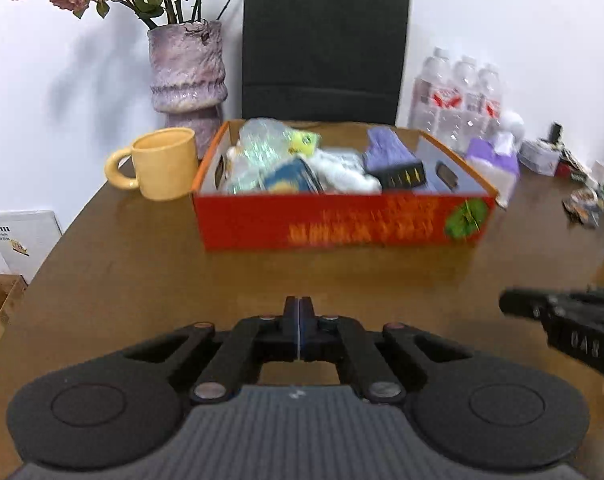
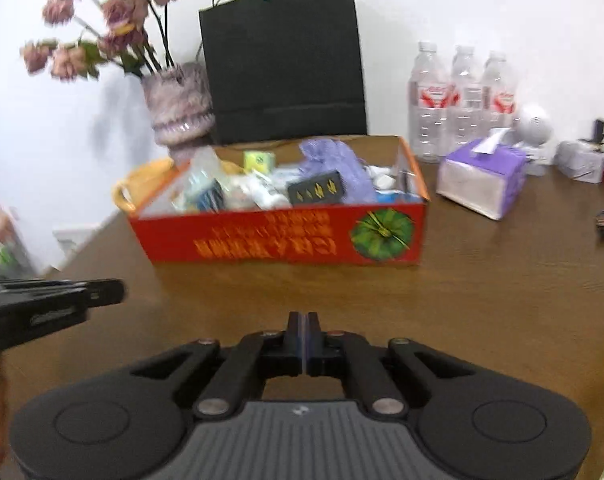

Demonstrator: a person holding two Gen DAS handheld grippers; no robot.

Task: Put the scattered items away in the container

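Observation:
A red cardboard box (image 1: 341,220) stands on the brown table and also shows in the right wrist view (image 2: 282,236). It holds several items: a clear plastic bag (image 1: 262,148), a purple pouch (image 1: 385,148), a black packet with gold marks (image 2: 315,192), white pieces. My left gripper (image 1: 299,308) is shut and empty, low over the table in front of the box. My right gripper (image 2: 303,322) is shut and empty too, in front of the box. Each gripper shows at the side of the other's view: the right one (image 1: 513,304), the left one (image 2: 110,292).
A yellow mug (image 1: 162,164) and a purple vase of dried roses (image 1: 186,76) stand left of the box. A black paper bag (image 1: 321,44) is behind it. Water bottles (image 2: 461,96), a purple tissue pack (image 2: 481,180) and small clutter (image 1: 581,200) lie to the right.

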